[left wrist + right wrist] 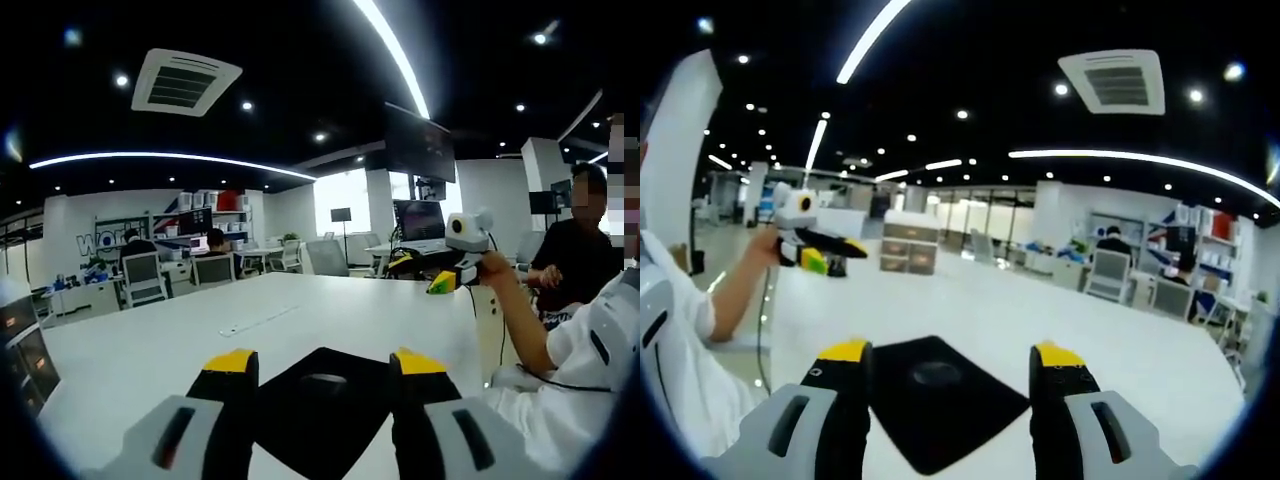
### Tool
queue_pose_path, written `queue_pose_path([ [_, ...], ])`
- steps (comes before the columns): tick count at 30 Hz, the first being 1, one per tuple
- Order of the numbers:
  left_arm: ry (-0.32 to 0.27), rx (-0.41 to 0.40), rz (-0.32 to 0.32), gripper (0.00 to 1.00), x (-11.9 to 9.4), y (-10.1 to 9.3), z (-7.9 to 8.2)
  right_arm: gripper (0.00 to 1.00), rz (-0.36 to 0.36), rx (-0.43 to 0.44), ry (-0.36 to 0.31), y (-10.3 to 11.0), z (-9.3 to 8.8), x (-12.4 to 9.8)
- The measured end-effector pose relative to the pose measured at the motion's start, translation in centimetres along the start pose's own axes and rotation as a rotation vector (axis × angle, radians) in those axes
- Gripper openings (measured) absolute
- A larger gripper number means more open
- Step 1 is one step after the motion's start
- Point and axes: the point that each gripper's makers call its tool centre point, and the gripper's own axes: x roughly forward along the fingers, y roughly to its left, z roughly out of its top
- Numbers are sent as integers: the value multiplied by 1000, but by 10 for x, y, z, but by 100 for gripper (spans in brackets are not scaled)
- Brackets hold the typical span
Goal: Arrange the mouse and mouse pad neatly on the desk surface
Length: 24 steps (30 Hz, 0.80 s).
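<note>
Currently both grippers, left [322, 362] and right [952, 352], open over skewed pad [940, 398]; could snag pad edge, shove mouse [936, 374] off.

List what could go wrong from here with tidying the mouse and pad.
1. The black mouse sits on the black mouse pad; its outline is hard to pick out, so a grab may miss it.
2. The pad lies skewed, one corner pointing away. Dragging it may carry the mouse along.
3. The left gripper and right gripper both face the pad with jaws apart, so they might collide.
</note>
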Motion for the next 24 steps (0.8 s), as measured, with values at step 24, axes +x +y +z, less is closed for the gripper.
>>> queue_pose_path([
  [24,4,0,5,53,0,3,-1,60,-1,0,15,-1,-4,2],
])
